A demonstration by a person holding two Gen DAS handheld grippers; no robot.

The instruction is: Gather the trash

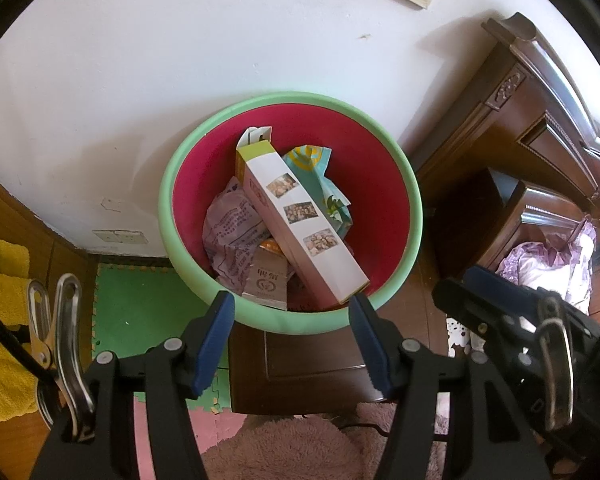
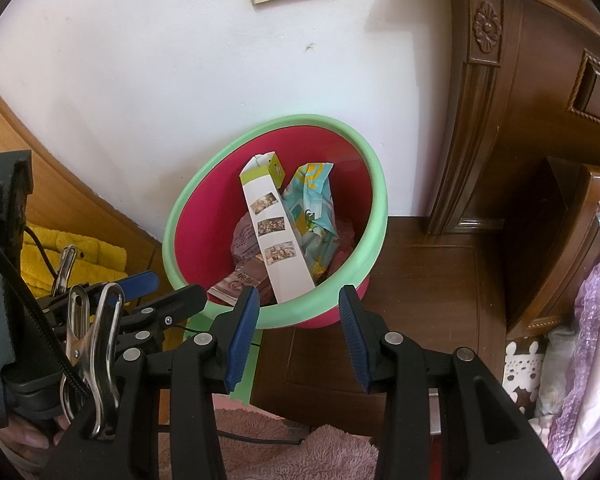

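Both grippers are hovering over the bin, nothing in either. My left gripper (image 1: 292,300) has its jaws apart and empty, blue pads (image 1: 214,344) framing the near rim of the trash bin (image 1: 414,208) from above. My right gripper (image 2: 299,296) is the same: jaws spread, nothing between them, tips just short of the near rim. The bin is pink inside with a green rim, sits on a dark wooden nightstand (image 2: 432,276) against the white wall (image 1: 140,80), and is tilted toward me. Trash is already in it: a long white carton (image 1: 304,224) with photo prints leans diagonally from the far wall down to the near rim, its low end right by my left gripper's right-hand pad. Behind the carton is a blue-yellow wrapper (image 1: 320,176), to its left a crumpled purple bag (image 1: 232,232), and below that a brown sachet (image 1: 266,282). Left of the nightstand are green floor mat (image 1: 140,304) tiles, and a pink fluffy rug (image 1: 292,448) lies below me.
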